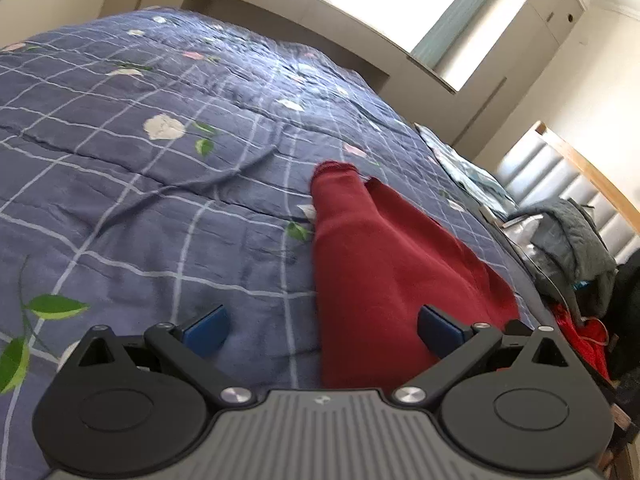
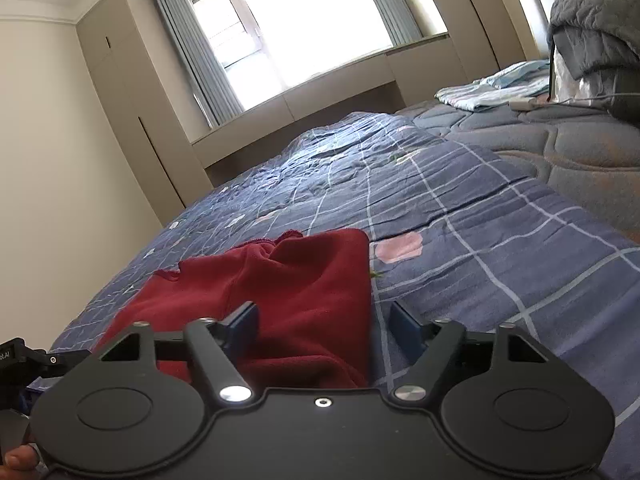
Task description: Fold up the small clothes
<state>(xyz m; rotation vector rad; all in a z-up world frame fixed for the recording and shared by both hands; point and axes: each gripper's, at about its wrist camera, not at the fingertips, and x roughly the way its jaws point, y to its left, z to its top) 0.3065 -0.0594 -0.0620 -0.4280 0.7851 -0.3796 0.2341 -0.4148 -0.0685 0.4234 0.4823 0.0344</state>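
Here, your red garment lies on the blue checked quilt with its printed flowers and green leaves, and both of your grippers sit low at its near end. Through the left wrist camera it runs away from you as a long, narrow shape, ending in a rumpled, stitched hem at the far end; a second fold of the same red cloth lies alongside it to the right.

Your left gripper has its blue-padded fingers spread wide. The left pad is over bare quilt, the right pad is over the red cloth, and the garment's left edge passes between them. Neither pad presses on anything, so it holds nothing.

Your right gripper is also parted, a little less widely. The garment's right-hand edge lies between its fingers: the left pad is over the red fabric, the right pad over the quilt just beside the cloth. The pads do not pinch the cloth.

From the right wrist camera the garment shows bunched folds at its far end. A fingertip of your hand shows at the lower left corner, beside a black part of the other gripper.

Beyond the quilt are a bare grey mattress, a crumpled pale blue cloth and a grey padded jacket.
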